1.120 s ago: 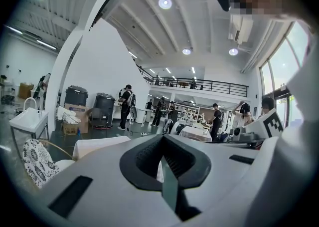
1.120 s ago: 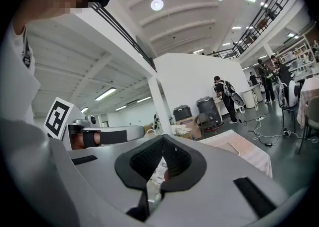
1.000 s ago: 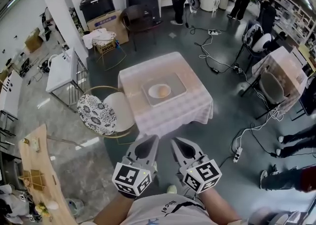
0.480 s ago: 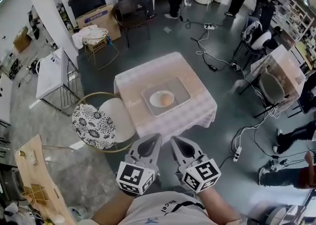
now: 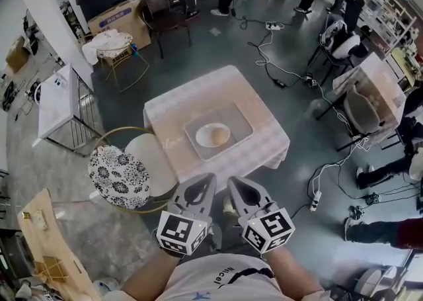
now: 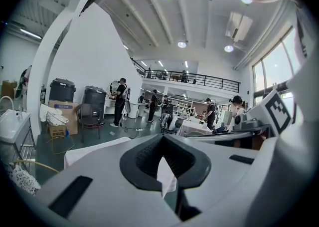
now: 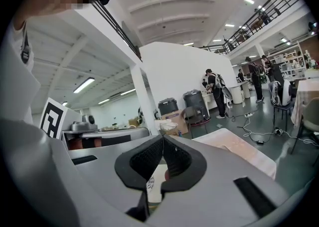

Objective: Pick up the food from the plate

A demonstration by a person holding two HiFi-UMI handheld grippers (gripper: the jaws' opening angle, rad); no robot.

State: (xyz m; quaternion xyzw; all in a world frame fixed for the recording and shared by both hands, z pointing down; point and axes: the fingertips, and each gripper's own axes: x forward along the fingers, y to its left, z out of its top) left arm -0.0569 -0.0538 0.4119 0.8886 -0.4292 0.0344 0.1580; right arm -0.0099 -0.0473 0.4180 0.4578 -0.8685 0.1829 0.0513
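1. Since both grippers hang at the near side of the table (image 5: 175, 104), well short of the tray (image 5: 240, 114), the step in hand looks like the approach, not yet the pick.
2. The left gripper (image 5: 207, 180) has its jaws together with nothing between them, and the right gripper (image 5: 235, 182) is the same (each gripper's own view shows the dark pads meeting at the tip, with only background beyond). One of them must therefore open before it gets to the food.
3. The food (image 5: 219, 135), a round orange-brown piece, lies on the plate (image 5: 202, 131), slightly right of its middle. The plate sits in the tray at the table's centre.
4. I judge the right gripper the better choice, since the food lies toward its side of the plate. The left can hold back, or steady the tray if it slides.
5. Bring the chosen gripper in over the near table edge and above the tray rim. Spread the jaws wide before lowering, so the pads straddle the food rather than shove it.
6. The piece looks soft, like a bun (a guess from shape and colour), so close gently on its widest part. Lift straight up and watch that the plate doesn't come with it.
7. Mind the chair (image 5: 151, 154) just beside the table's left corner, and step in from the open near side.
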